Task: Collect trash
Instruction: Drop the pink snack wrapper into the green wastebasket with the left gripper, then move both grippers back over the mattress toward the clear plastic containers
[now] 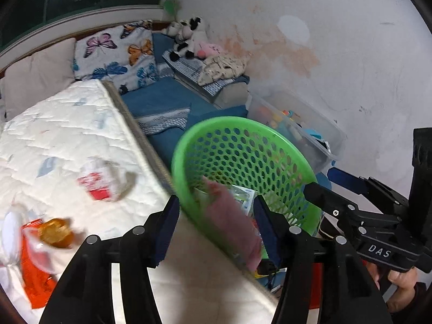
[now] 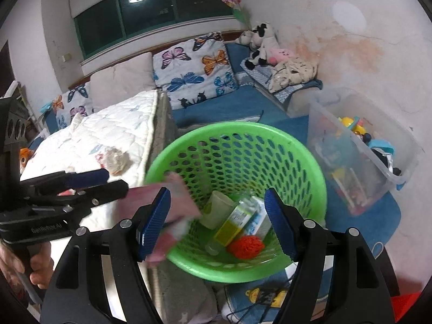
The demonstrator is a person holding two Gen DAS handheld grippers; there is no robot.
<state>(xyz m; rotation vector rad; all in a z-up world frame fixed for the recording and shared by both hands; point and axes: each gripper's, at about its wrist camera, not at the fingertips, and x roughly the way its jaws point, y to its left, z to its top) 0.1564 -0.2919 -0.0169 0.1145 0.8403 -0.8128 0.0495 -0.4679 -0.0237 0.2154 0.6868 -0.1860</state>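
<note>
A green perforated basket stands beside the white mattress. A blurred pink wrapper hangs in the air at the basket's near rim, free of both grippers. The basket holds a cup, a clear bottle and an orange-red net ball. My left gripper is open over the rim. My right gripper is open and empty over the basket. On the mattress lie a crumpled red-white wrapper, a gold ball and an orange bag.
A clear plastic bin of toys stands right of the basket by the wall. Butterfly pillows and plush toys lie at the back on blue bedding. Cables lie on the floor.
</note>
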